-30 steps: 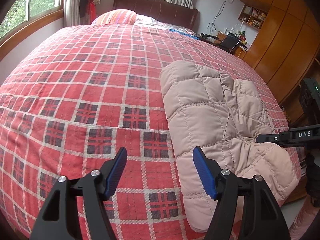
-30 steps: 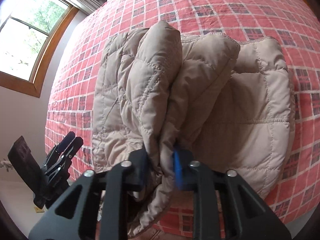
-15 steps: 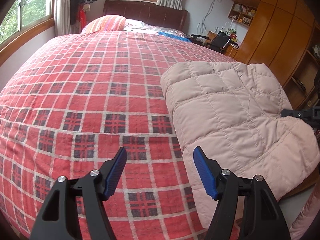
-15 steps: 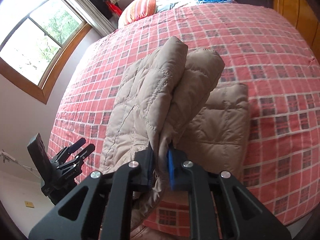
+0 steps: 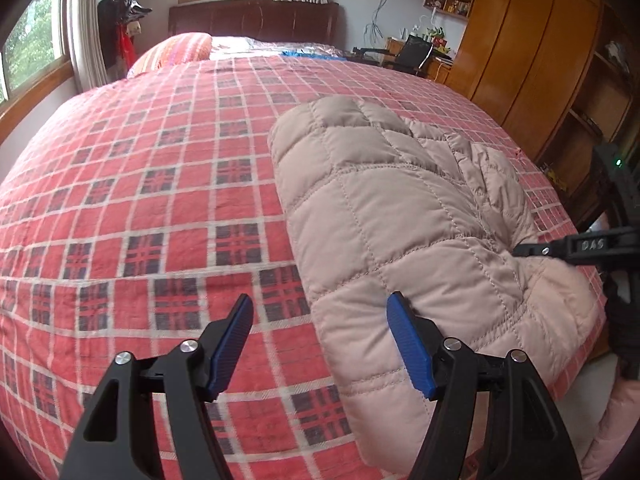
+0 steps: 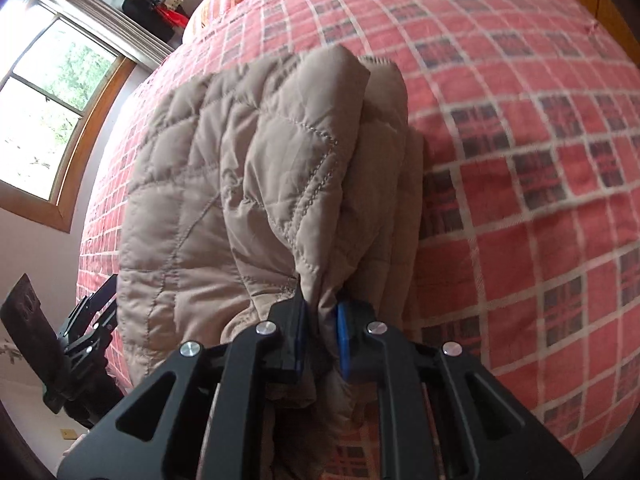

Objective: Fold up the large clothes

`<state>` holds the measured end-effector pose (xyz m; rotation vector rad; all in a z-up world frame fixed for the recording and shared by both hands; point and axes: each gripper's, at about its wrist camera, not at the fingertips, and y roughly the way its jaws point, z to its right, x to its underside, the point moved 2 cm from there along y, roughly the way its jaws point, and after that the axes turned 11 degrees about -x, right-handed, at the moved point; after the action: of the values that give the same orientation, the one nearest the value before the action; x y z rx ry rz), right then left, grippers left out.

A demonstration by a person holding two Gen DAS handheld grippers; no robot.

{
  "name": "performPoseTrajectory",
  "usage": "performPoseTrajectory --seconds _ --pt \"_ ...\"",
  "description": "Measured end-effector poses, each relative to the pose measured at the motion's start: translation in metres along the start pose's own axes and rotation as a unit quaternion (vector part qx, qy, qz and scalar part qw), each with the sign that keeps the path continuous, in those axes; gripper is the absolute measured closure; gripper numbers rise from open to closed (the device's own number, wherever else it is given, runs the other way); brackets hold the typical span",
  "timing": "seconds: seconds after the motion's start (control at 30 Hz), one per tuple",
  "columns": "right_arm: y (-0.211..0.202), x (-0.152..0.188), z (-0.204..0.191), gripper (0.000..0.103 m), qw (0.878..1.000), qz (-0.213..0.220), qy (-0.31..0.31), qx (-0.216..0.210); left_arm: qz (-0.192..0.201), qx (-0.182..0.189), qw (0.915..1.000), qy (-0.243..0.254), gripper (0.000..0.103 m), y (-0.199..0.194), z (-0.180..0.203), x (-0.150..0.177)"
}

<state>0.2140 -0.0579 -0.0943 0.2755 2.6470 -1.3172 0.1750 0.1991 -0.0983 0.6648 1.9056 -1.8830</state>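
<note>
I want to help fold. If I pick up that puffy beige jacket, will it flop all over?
Probably yes. The puffy jacket bunches and drapes where the right hand-held gripper pinches it, so it likely sags rather than holding shape. Its quilted, padded panels suggest it is light for its size. The smooth fabric may slide a little on the checked bedspread.

Both grippers, left and right, are black frames with silver screws and ribbed blue jaws.

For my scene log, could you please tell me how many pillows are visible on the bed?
1: an orange-striped pillow lies at the head of the red plaid bedspread, on the window side, below the dark wooden headboard. Others may be hidden behind the bed's curve.
</note>
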Motion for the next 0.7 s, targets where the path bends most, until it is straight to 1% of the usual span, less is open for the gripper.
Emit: performPoseTrajectory --seconds 0.1,0.17,0.2,0.27,0.3,0.37,0.47,0.5,0.53,0.6,0.63,0.67,0.7 --pt "0.013 0.004 0.016 0.090 1.000 -0.001 0.015 -0.018 -0.033 0.027 0.9990 -0.012 0.033 0.019 -0.003 0.004" --pt "0.008 0.004 0.022 0.089 0.999 0.006 0.021 -0.040 -0.044 0.047 0.9974 -0.032 0.033 0.021 -0.013 0.004" --pt "0.004 0.004 0.022 0.085 0.999 0.008 0.018 -0.047 -0.047 0.055 0.9967 -0.038 0.033 0.019 -0.017 0.004" --pt "-0.012 0.007 0.026 0.081 0.997 0.021 0.024 -0.066 -0.060 0.084 0.9928 -0.060 0.033 0.015 -0.033 0.004" --pt "-0.020 0.006 0.030 0.077 0.997 0.026 0.023 -0.069 -0.066 0.101 0.9900 -0.073 0.029 0.014 -0.041 0.005" --pt "-0.039 0.013 0.029 0.071 0.996 0.043 0.019 -0.070 -0.072 0.124 0.9854 -0.092 0.026 0.009 -0.053 0.011" --pt "-0.061 0.026 0.024 0.068 0.995 0.058 0.004 -0.079 -0.073 0.133 0.9830 -0.104 0.026 0.002 -0.066 0.025" --pt "-0.067 0.032 0.019 0.063 0.994 0.061 -0.002 -0.088 -0.073 0.133 0.9827 -0.107 0.026 -0.001 -0.065 0.028" --pt "-0.070 0.037 0.015 0.060 0.993 0.060 -0.009 -0.097 -0.073 0.135 0.9823 -0.108 0.025 -0.002 -0.064 0.031" --pt "-0.070 0.048 0.005 0.060 0.993 0.047 -0.025 -0.102 -0.067 0.141 0.9823 -0.104 0.020 -0.010 -0.057 0.037" --pt "-0.067 0.052 0.000 0.064 0.994 0.042 -0.031 -0.100 -0.065 0.139 0.9829 -0.101 0.019 -0.013 -0.054 0.037" --pt "-0.063 0.057 -0.003 0.072 0.994 0.034 -0.039 -0.098 -0.062 0.136 0.9840 -0.097 0.018 -0.015 -0.050 0.039" --pt "-0.056 0.061 -0.006 0.090 0.994 0.023 -0.041 -0.095 -0.059 0.135 0.9848 -0.092 0.018 -0.016 -0.046 0.040"
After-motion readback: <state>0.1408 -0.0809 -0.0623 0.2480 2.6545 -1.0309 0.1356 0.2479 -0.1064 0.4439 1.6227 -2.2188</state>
